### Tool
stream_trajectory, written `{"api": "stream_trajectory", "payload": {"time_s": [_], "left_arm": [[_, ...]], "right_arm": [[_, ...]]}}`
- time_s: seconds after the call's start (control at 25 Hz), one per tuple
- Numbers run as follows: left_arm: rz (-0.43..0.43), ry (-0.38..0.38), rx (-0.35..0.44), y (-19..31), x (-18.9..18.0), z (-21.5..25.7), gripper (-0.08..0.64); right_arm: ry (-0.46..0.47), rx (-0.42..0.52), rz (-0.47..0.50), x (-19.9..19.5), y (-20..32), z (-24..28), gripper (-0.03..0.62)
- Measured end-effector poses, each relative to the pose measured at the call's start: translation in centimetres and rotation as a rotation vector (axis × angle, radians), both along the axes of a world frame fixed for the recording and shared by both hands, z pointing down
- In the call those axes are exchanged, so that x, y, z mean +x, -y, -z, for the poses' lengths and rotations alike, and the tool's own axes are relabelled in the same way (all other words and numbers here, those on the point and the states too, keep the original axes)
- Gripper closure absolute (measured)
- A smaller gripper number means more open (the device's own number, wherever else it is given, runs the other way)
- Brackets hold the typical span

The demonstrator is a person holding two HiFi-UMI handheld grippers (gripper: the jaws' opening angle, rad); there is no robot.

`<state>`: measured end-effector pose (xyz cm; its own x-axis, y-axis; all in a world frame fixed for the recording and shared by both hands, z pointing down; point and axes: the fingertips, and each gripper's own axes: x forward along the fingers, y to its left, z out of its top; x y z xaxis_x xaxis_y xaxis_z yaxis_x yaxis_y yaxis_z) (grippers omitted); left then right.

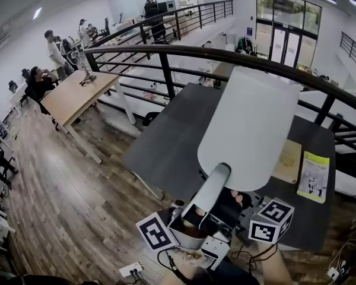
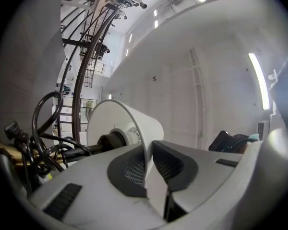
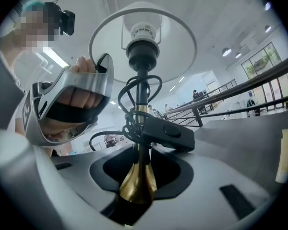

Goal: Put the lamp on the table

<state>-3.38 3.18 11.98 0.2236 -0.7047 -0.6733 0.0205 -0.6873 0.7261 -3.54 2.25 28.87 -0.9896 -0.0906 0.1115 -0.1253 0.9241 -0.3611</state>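
The lamp hangs tilted over the near edge of the dark table [image 1: 178, 135], its white shade [image 1: 249, 126] uppermost. My left gripper [image 1: 219, 174] is shut on the shade's lower rim. In the left gripper view the thin rim [image 2: 146, 150] is pinched between the pads, with the bulb socket [image 2: 116, 139] inside the shade. My right gripper [image 1: 237, 209] sits under the shade, mostly hidden. In the right gripper view it [image 3: 138, 176] is shut on the brass stem [image 3: 137, 183]. The black cord and switch [image 3: 170, 133] are wound round the stem.
A yellow booklet [image 1: 313, 176] and a tan pad [image 1: 288, 161] lie on the table's right part. A dark railing [image 1: 166, 55] runs behind the table. A wooden table [image 1: 77, 94] and several people are at the far left. A power strip [image 1: 132, 270] lies on the floor.
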Motion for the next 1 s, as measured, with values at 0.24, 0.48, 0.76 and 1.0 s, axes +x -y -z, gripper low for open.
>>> {"api": "stream_trajectory", "payload": {"time_s": [0.24, 0.48, 0.76, 1.0], "left_arm": [[-0.013, -0.009, -0.006, 6.1, -1.5, -0.5, 0.515], [-0.052, -0.023, -0.032, 10.4, -3.3, -2.0, 0.515], [-0.157, -0.025, -0.065, 16.8, -5.1, -3.3, 0.515], [-0.257, -0.019, -0.078, 22.0, -6.4, -4.2, 0.514]], "right_arm": [[-0.011, -0.002, -0.014, -1.3, 6.0, -0.4, 0.461], [-0.022, -0.028, -0.048, -2.9, 9.9, -1.9, 0.462], [-0.026, -0.057, -0.145, -4.5, 16.0, -3.2, 0.462], [-0.029, -0.067, -0.24, -5.9, 21.3, -4.0, 0.462]]}}
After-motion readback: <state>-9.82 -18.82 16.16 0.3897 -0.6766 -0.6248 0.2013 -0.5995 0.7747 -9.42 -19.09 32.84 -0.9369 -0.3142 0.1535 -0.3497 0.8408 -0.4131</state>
